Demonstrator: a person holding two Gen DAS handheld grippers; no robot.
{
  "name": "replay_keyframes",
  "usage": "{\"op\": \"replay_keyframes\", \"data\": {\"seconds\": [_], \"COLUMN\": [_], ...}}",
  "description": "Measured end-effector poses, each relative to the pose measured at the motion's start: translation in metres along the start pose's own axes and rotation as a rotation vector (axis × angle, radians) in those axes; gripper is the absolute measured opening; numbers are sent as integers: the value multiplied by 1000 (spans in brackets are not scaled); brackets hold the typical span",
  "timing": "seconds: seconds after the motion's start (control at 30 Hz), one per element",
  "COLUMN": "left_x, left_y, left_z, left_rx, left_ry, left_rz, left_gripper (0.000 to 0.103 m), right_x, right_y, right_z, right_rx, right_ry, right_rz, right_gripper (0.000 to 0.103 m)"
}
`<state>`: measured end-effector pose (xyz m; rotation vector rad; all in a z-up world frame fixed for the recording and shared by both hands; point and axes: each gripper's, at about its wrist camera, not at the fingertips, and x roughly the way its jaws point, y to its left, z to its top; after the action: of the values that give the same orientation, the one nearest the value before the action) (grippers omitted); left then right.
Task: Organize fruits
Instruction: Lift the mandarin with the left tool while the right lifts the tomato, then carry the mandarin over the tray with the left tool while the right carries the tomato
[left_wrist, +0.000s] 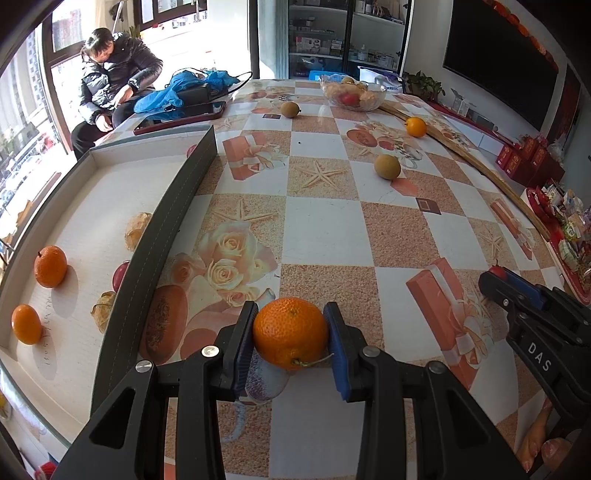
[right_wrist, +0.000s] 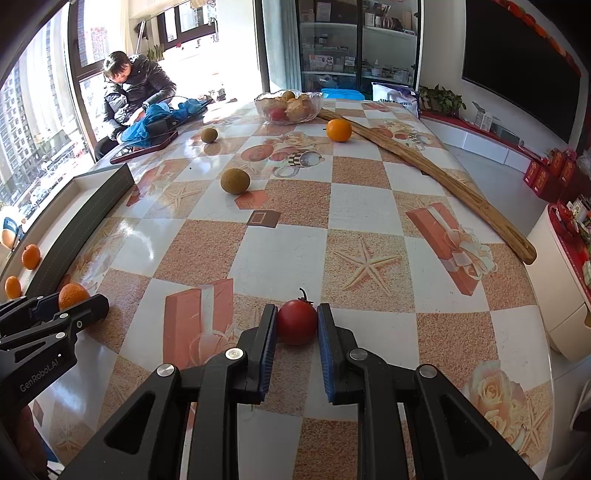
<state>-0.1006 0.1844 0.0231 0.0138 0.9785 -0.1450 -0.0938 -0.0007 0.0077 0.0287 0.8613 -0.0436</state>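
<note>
The left gripper (left_wrist: 290, 334) clenched an orange (left_wrist: 290, 332), the right gripper (right_wrist: 297, 325) a tomato (right_wrist: 297, 321); squeezing harder risked bursting the tomato, and either round fruit could roll free.

A round orange (left_wrist: 290, 332) is held between two blue pads, its little stem pointing down. A small red tomato (right_wrist: 297, 321) with a dark stem is held the same way. Two oranges (left_wrist: 50, 266) and papery yellow fruits (left_wrist: 137, 229) lie in the grey tray (left_wrist: 173, 206). More fruit fills the glass bowl (left_wrist: 352, 94).
</note>
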Motion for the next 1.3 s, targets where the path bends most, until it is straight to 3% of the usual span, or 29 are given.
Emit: {"op": "replay_keyframes", "data": {"seconds": [0.13,0.27,0.6,1.03,1.3], "left_x": [-1,-1,1,1,-5], "left_y": [12,14,3,3,12], "left_z": [1,3,2,1,6], "left_rx": [-51,-72,-11,-15,-51], "left_ry": [6,13,16,19,43], "left_rz": [-68,-87,-18,-22,-120], "left_gripper": [40,40,40,40,40], "right_x": [0,0,-1,0,2], "right_y": [0,0,0,3,5], "right_z": [0,0,-1,0,8], "right_rx": [4,7,12,-10,-22], "right_ry": [-1,-1,-2,3,76], "right_rz": [5,8,14,-10,4], "right_gripper": [22,22,22,22,22]}}
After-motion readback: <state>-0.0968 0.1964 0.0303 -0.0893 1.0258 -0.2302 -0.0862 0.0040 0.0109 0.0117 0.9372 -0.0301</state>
